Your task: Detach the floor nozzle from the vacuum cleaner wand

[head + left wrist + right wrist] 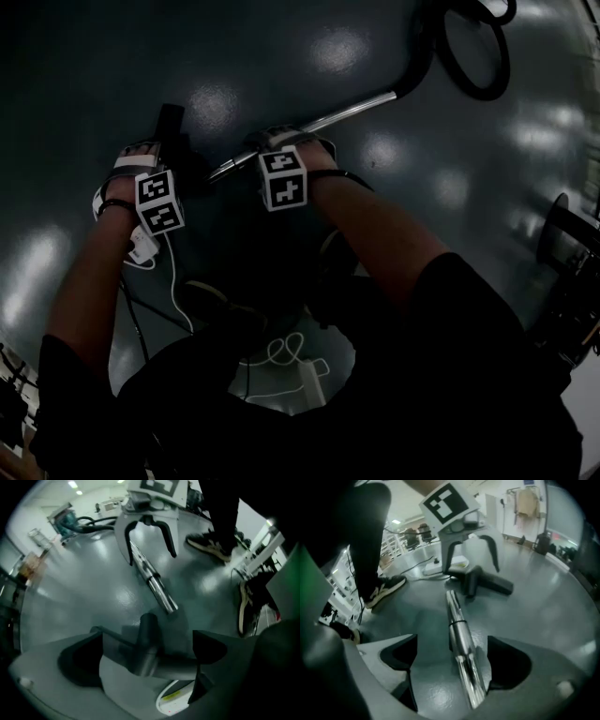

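Note:
The dark floor nozzle (149,623) lies on the grey floor with its short neck pointing up between the jaws of my left gripper (147,641), which stand wide and do not touch it. The chrome wand (461,639) lies along the floor between the jaws of my right gripper (451,646), also open, with a gap on each side. The wand's end (168,604) sits a little apart from the nozzle neck, not joined to it. In the head view both grippers hang side by side, the left gripper (155,159) over the nozzle (169,122) and the right gripper (281,145) over the wand (349,110).
The wand runs up right into a black hose (473,56) looped on the floor. A person's shoes (211,543) stand close by, and white cables (281,352) lie near the feet. Dark equipment (572,253) stands at the right edge.

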`<action>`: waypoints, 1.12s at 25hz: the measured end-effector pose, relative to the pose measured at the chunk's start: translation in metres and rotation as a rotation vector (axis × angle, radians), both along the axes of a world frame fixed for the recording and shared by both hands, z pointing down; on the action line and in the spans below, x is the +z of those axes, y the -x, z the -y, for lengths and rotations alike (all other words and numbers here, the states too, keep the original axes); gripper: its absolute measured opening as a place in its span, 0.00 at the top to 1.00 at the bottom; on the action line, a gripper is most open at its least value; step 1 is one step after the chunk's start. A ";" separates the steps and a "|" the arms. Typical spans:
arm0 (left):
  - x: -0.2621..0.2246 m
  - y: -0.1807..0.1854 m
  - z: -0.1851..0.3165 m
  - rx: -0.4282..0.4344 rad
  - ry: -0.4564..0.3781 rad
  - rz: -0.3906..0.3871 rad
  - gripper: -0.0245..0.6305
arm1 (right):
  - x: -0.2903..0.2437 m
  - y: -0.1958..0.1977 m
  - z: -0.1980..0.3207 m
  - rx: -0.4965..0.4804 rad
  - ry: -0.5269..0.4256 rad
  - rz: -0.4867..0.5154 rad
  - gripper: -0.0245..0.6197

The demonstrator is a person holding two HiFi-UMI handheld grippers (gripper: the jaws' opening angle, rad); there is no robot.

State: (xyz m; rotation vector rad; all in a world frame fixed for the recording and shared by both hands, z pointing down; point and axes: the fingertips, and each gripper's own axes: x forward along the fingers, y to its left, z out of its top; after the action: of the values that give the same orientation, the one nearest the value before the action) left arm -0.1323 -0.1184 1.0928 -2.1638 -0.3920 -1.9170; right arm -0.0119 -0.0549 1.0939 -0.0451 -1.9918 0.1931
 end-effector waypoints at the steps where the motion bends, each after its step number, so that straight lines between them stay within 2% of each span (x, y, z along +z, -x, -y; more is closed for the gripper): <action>1: -0.024 -0.006 0.002 -0.077 0.004 -0.057 0.03 | -0.019 -0.004 0.004 0.048 -0.007 0.012 0.26; 3: -0.085 -0.013 0.004 -0.250 0.004 -0.187 0.03 | -0.073 -0.008 0.010 0.159 -0.024 0.065 0.26; 5: -0.154 -0.009 0.000 -0.425 -0.001 -0.290 0.03 | -0.143 -0.015 0.016 0.317 -0.041 0.153 0.26; 8: -0.260 0.008 -0.016 -0.660 -0.012 -0.377 0.03 | -0.253 -0.032 0.013 0.589 -0.036 0.308 0.26; 12: -0.403 0.014 -0.055 -0.866 0.007 -0.477 0.07 | -0.390 -0.046 -0.016 0.855 0.025 0.487 0.26; 13: -0.443 0.011 -0.067 -0.904 0.018 -0.519 0.10 | -0.428 -0.045 -0.024 0.912 0.053 0.548 0.26; 15: -0.536 -0.002 -0.086 -0.990 0.029 -0.648 0.21 | -0.515 -0.038 -0.034 0.989 0.085 0.698 0.26; 16: -0.585 -0.011 -0.093 -1.043 0.030 -0.726 0.26 | -0.563 -0.033 -0.040 0.998 0.090 0.773 0.26; 18: -0.679 -0.024 -0.106 -1.134 0.016 -0.879 0.39 | -0.653 -0.021 -0.056 0.953 0.091 0.882 0.26; 19: -0.719 -0.028 -0.110 -1.149 -0.005 -0.951 0.43 | -0.691 -0.015 -0.062 0.907 0.084 0.912 0.26; 22: -0.817 -0.039 -0.116 -1.138 -0.045 -1.121 0.45 | -0.785 -0.001 -0.067 0.800 0.054 0.985 0.26; 25: -0.876 -0.034 -0.136 -1.132 -0.023 -1.234 0.45 | -0.843 0.018 -0.071 0.760 0.002 1.023 0.26; 28: -0.902 -0.021 -0.157 -1.105 0.003 -1.312 0.45 | -0.877 0.041 -0.078 0.753 -0.064 1.026 0.26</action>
State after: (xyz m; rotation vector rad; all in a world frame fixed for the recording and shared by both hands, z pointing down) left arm -0.1110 0.0390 0.1912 -3.2669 1.1854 -0.1952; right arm -0.0530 0.0235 0.2165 0.8033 -2.9480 0.6915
